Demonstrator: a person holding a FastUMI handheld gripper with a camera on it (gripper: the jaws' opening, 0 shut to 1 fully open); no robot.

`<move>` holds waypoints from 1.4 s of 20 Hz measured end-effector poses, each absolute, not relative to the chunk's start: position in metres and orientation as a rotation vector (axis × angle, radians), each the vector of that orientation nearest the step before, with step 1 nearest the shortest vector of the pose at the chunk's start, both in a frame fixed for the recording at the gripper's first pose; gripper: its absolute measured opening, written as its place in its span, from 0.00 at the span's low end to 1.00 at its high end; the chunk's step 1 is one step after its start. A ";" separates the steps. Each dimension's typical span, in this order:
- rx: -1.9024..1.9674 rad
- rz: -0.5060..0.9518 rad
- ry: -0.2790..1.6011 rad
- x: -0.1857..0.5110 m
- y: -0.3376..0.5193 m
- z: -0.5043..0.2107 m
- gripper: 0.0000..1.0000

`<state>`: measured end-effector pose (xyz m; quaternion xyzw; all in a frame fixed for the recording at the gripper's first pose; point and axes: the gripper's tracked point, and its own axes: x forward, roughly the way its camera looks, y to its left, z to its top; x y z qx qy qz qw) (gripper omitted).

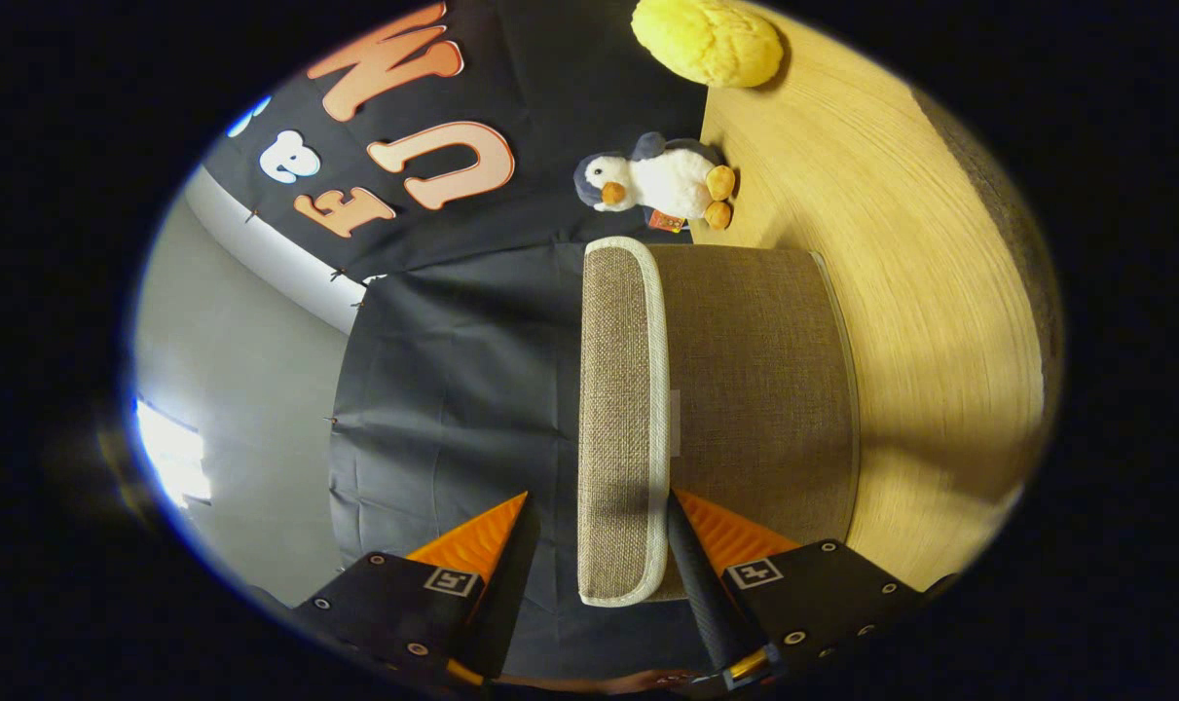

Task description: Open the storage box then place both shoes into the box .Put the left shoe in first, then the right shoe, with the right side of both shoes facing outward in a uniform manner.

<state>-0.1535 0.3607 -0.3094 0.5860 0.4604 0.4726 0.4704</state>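
Note:
The view is rolled sideways, so the wooden table (910,292) stands to the right. On it sits the brown woven storage box (755,389). Its lid (618,389), trimmed in white, runs straight ahead from between my fingers. My gripper (601,495) is open and straddles the lid's near end. The right finger (711,545) lies against the white trim on the box's side. The left finger (487,540) stands a gap away from the lid's outer face. I cannot tell whether the lid is raised off the box.
A plush penguin (662,180) sits on the table just beyond the box's far end. Farther off lies a yellow soft toy (708,41). Black cloth hangs behind the box, with a pale wall (239,389) to the left.

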 end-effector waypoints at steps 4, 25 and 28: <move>1.542 1.174 1.026 -0.141 0.348 -0.283 0.62; 1.143 1.021 1.113 -0.137 0.382 -0.251 0.01; 1.105 1.058 1.060 -0.136 0.393 -0.212 0.01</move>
